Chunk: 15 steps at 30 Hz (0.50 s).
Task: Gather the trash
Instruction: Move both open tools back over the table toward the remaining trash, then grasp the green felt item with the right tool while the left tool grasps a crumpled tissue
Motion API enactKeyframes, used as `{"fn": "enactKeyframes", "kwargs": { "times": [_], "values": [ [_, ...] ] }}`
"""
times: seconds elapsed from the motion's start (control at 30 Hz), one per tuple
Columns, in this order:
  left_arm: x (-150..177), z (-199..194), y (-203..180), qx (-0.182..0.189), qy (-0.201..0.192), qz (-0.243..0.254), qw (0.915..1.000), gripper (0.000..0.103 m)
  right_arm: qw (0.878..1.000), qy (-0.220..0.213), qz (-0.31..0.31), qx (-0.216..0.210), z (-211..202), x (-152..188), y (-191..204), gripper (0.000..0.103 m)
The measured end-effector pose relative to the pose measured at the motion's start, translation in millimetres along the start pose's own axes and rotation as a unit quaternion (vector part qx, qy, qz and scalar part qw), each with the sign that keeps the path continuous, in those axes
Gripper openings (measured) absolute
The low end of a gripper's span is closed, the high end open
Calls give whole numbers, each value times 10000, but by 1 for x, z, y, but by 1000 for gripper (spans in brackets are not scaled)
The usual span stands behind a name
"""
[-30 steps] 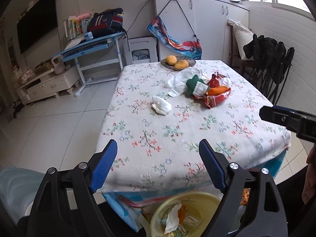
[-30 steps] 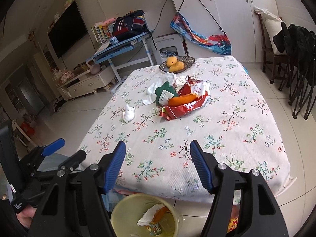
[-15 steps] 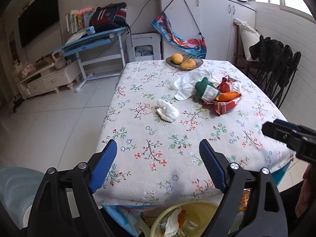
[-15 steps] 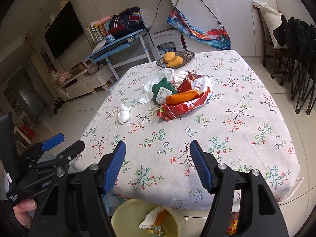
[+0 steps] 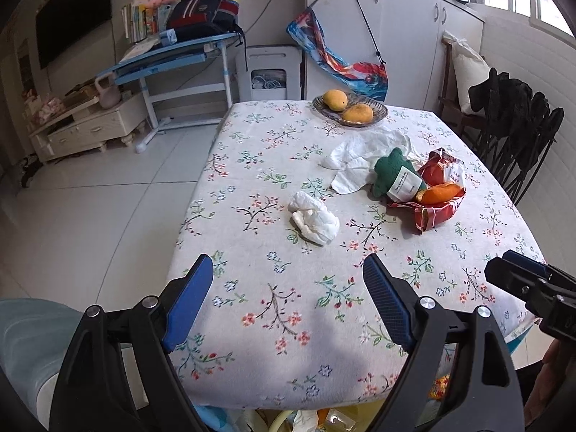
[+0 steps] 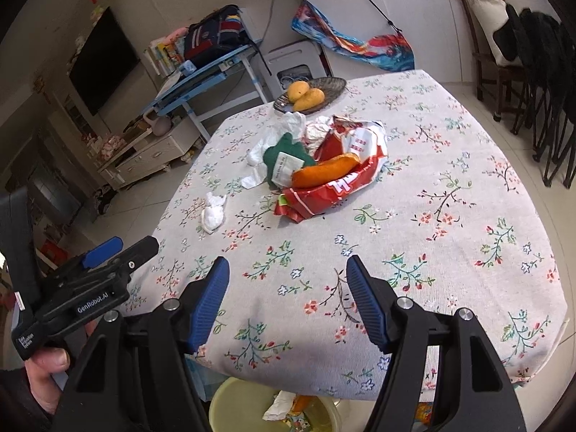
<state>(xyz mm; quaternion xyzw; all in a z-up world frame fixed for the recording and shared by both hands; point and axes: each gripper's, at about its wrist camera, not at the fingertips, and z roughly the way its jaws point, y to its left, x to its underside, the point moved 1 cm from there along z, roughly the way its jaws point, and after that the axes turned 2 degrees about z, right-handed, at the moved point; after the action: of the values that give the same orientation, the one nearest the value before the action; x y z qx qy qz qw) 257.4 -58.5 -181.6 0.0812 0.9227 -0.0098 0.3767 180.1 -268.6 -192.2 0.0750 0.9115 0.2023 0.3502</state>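
Both grippers are held with fingers released and nothing between them: the left gripper (image 5: pixel 284 300) and the right gripper (image 6: pixel 288 297) at the lower frame. A crumpled tissue (image 5: pixel 314 221) is seen mid-frame on the flowered counter (image 5: pixel 273 309), a red wrapper (image 6: pixel 334 187) at centre.

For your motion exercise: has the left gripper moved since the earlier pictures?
Yes. The left gripper has advanced over the table toward the crumpled tissue; the near table edge has dropped lower in its view.
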Motion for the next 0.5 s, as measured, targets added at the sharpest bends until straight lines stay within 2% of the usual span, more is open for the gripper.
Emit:
{"fn": "enactKeyframes", "kwargs": {
  "times": [0.17, 0.37, 0.5],
  "values": [
    [-8, 16, -5, 30, 119, -3, 9999, 82, 9996, 20, 285, -41, 6, -8, -10, 65],
    [-16, 38, -7, 25, 268, -96, 9996, 82, 9951, 77, 954, -261, 23, -25, -29, 65],
    [-20, 48, -5, 30, 334, -152, 9993, 82, 9970, -125, 762, -77, 22, -35, -23, 65]
  ]
}}
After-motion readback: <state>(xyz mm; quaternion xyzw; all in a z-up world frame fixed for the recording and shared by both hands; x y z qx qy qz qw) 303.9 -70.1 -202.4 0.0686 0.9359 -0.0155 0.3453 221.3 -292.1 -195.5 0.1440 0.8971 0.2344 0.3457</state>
